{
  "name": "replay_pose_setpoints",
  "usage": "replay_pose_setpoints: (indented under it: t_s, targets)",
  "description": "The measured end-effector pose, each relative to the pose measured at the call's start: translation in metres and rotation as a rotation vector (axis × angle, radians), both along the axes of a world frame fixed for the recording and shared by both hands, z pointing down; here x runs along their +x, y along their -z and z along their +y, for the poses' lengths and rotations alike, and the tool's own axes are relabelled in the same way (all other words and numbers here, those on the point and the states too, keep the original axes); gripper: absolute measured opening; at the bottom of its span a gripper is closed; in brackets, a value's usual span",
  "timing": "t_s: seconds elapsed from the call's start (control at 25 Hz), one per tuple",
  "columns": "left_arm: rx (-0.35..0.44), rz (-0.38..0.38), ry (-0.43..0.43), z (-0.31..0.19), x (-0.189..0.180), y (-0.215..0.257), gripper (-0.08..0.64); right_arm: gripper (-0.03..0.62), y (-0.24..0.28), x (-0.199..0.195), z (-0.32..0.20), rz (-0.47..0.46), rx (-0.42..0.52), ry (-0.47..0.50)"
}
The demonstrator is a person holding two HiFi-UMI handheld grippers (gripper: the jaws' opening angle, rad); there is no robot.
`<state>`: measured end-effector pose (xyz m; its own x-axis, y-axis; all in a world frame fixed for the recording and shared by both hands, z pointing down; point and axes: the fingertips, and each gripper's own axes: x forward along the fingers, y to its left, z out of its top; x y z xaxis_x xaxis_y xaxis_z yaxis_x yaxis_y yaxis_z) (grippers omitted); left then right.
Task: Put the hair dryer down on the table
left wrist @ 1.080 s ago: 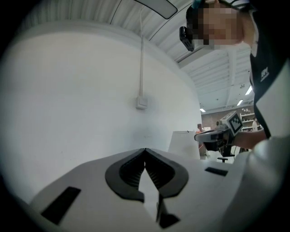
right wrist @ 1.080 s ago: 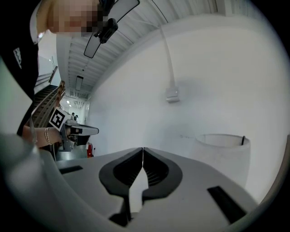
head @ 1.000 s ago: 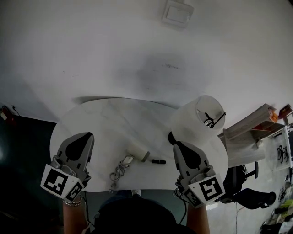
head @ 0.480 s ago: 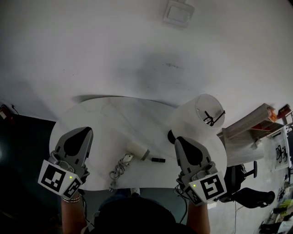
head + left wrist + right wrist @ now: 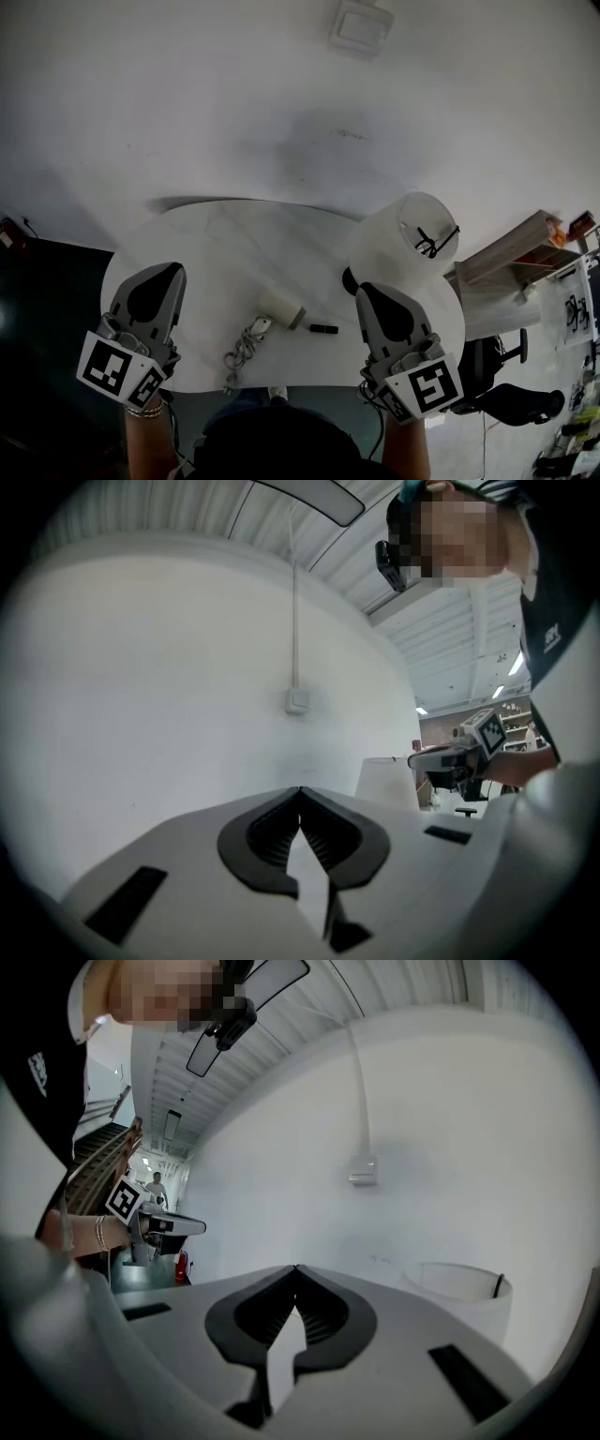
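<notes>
A small white hair dryer (image 5: 282, 310) lies on the round white table (image 5: 216, 253) near its front edge. Its coiled cord (image 5: 243, 353) trails toward me. My left gripper (image 5: 171, 271) hovers over the table's left side, well left of the dryer. The jaws of the left gripper (image 5: 300, 790) are shut with nothing between them. My right gripper (image 5: 362, 290) hovers right of the dryer, and the right gripper (image 5: 296, 1268) is likewise shut and empty. Neither gripper touches the dryer.
A short black object (image 5: 324, 329) lies just right of the dryer. A tall white cylindrical shade (image 5: 398, 251) with a black wire frame stands at the table's right rear. Shelves (image 5: 511, 258) and a black office chair (image 5: 511, 405) are beyond the right edge.
Both grippers have only drifted slightly; the left one has shifted a little to the left. The hair dryer and cord have not moved.
</notes>
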<state>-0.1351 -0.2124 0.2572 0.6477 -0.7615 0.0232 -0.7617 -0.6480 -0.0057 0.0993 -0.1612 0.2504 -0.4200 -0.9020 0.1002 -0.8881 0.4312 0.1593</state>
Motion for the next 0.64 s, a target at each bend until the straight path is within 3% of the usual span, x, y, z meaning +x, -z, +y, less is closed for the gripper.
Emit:
replay_pose_setpoints:
  t_s: [0.64]
  targets:
    - [-0.008, 0.002, 0.016, 0.0052, 0.0000, -0.0026, 0.017, 0.017, -0.0029, 0.0011, 0.0005, -0.014, -0.007, 0.010]
